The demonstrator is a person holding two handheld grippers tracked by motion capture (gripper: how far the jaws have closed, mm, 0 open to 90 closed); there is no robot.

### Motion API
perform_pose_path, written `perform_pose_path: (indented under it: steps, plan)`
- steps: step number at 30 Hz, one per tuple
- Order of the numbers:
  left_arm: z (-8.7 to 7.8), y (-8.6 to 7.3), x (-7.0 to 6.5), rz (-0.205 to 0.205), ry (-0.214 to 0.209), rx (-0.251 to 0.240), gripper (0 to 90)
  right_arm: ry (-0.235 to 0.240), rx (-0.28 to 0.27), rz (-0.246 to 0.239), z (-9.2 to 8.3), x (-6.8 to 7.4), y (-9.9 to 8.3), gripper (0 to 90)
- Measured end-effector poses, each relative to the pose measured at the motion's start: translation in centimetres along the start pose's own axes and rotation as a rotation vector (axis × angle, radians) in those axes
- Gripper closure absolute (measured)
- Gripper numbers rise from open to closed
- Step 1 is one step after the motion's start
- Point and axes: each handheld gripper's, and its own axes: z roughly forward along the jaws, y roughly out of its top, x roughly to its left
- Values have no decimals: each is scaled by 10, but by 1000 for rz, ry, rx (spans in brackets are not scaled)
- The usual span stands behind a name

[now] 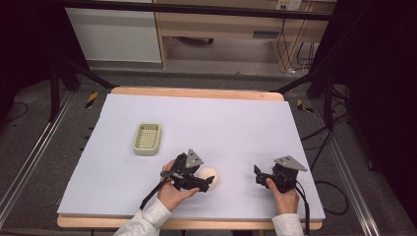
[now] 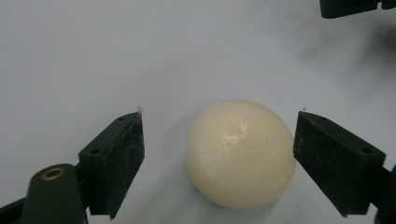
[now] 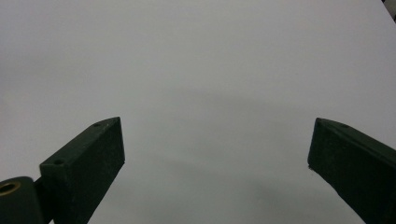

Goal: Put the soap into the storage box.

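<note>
While the table (image 1: 123,196) spreads out under its pale lilac sheet, I note wide bare room on all sides of my work: the far half is free up to the wooden strip along the back edge, and the near edge runs just past my wrists. The green basket (image 1: 147,138) sits left of centre, well apart from both tools and clear of every edge.

My left claw (image 1: 205,181) rests low over the sheet, tips pointing right. In the left gripper view its jaws stand wide, one on each side of the cream ball (image 2: 241,152). The right-hand pad sits just beside the ball's side; I cannot tell if it touches. The left-hand pad stands apart with bare sheet between. Nothing is gripped; the ball lies on the sheet by itself.

My right claw (image 1: 257,176) hovers near the right part of the table, jaws spread wide over bare sheet, holding nothing. A stretch of open sheet separates the two claws.
</note>
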Motion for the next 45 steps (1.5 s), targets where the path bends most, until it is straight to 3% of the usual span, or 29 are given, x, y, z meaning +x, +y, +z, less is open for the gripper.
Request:
perform_pose_path:
  steps: [27, 45]
  plan:
    - [19, -5, -9, 16, -19, 71, 161, 3, 4, -3, 1, 1, 0, 42]
    - [27, -7, -11, 23, -30, 100, 232, -1, 10, -10, 1, 1, 0, 42]
